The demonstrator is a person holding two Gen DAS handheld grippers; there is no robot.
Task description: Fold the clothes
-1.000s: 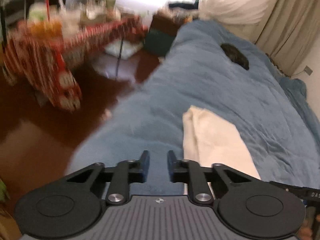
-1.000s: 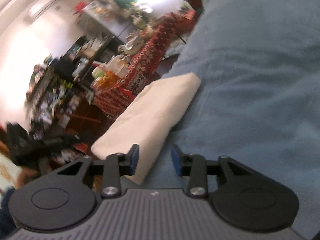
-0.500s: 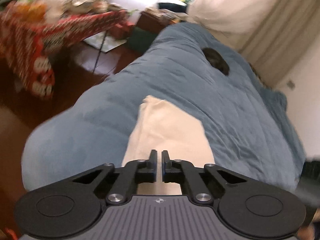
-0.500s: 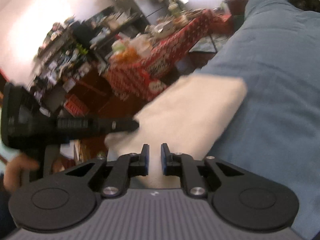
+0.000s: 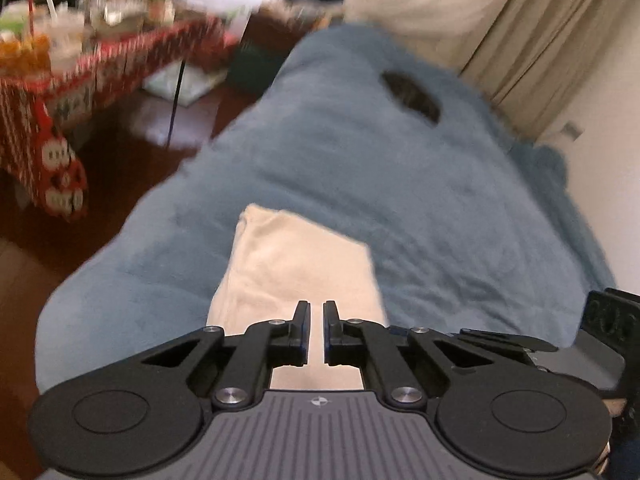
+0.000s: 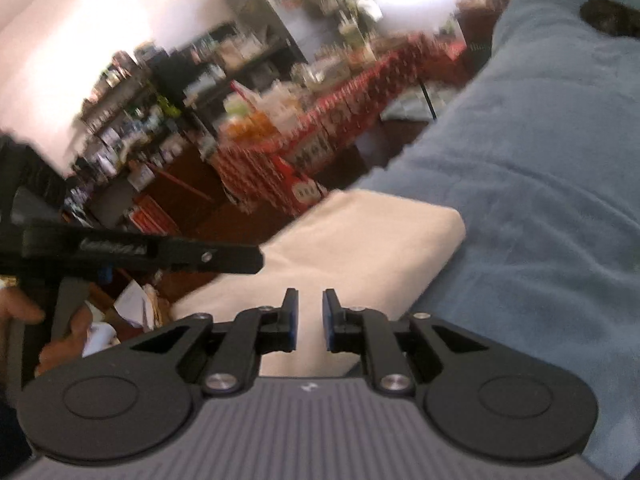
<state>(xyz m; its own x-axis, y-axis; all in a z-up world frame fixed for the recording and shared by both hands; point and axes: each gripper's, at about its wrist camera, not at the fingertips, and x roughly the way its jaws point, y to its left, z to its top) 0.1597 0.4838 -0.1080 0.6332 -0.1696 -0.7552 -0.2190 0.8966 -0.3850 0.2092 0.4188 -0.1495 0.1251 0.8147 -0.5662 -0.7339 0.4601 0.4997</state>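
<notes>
A folded cream cloth (image 5: 296, 264) lies on the near end of a blue blanket (image 5: 400, 184) that covers a bed. My left gripper (image 5: 316, 312) hovers over the cloth's near part, shut, with nothing pinched between its pads. In the right wrist view the same cream cloth (image 6: 360, 248) lies at the blanket's (image 6: 540, 200) left edge. My right gripper (image 6: 310, 300) is above its near end, jaws a narrow gap apart with only the cloth below showing through. The left gripper's fingers (image 6: 240, 258) reach in from the left, just over the cloth's near-left edge.
A dark object (image 5: 412, 96) lies far up the bed. Left of the bed stand a cluttered table with a red patterned cover (image 5: 60, 92), dark wooden floor (image 5: 120, 168) and crowded shelves (image 6: 140, 100). Beige curtains (image 5: 540, 32) hang at the right. A person's hand (image 6: 16, 308) holds the left gripper.
Both grippers went from open to nearly closed. The left one swung from beside the cloth to over it. The right one rolled and now sits above the cloth's near end.
</notes>
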